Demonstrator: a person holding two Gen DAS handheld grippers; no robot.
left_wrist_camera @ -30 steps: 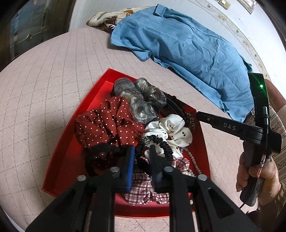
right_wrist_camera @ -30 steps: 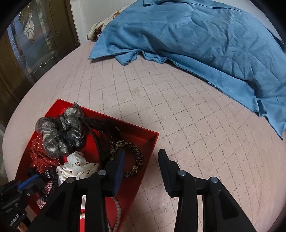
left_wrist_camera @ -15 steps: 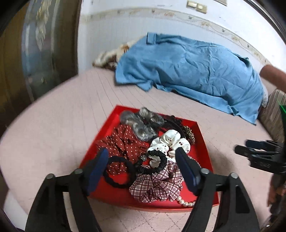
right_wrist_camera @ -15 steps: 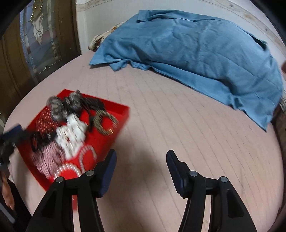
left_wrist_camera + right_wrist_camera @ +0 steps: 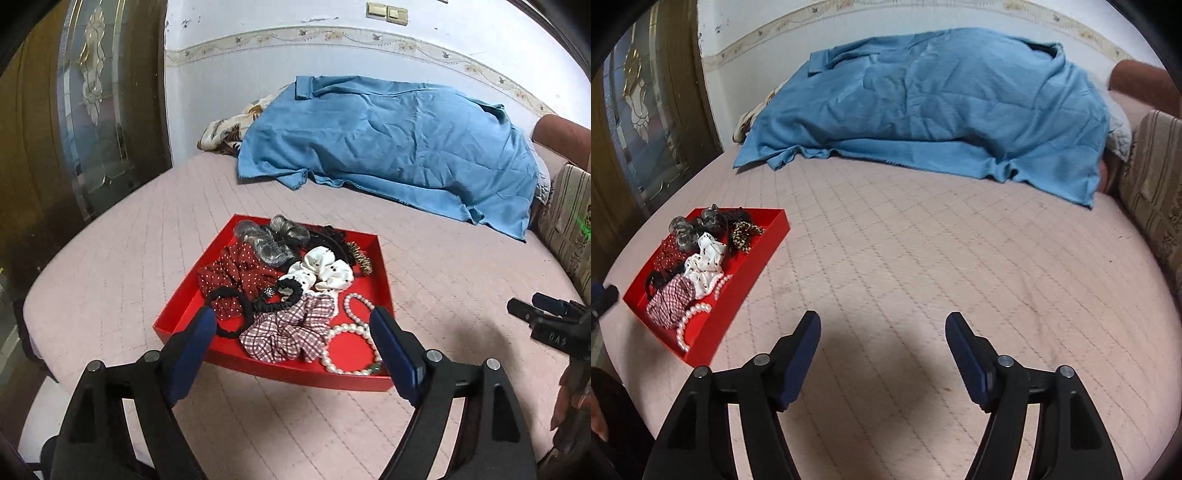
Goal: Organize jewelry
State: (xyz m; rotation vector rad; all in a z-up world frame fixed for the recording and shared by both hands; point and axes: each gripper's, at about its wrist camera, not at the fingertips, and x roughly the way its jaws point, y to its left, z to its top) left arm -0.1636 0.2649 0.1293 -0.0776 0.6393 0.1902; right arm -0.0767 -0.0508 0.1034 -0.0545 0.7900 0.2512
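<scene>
- As far as I can judge, the tidying looks nearly or wholly done: everything I can spot sits in the red tray (image 5: pixel 382 273) on the pink bedspread (image 5: pixel 923 258), nothing loose around it.
- Left gripper (image 5: pixel 291 350) hangs above the tray's near edge, jaws just spread wide, holding nothing.
- Right gripper (image 5: pixel 882 343) is well off to the tray's right over bare cover, jaws likewise just opening and empty.
- Count inside the tray: five fabric scrunchies – grey (image 5: pixel 264 240), red dotted (image 5: pixel 240 273), white (image 5: pixel 325 269), checked (image 5: pixel 291 332), slim black ruffled (image 5: pixel 284 295); one plain black hair tie (image 5: pixel 229 314); one pearl strand (image 5: pixel 351 332); one leopard-print band (image 5: pixel 360 254).
- A dark piece at the back I can't make out.
</scene>
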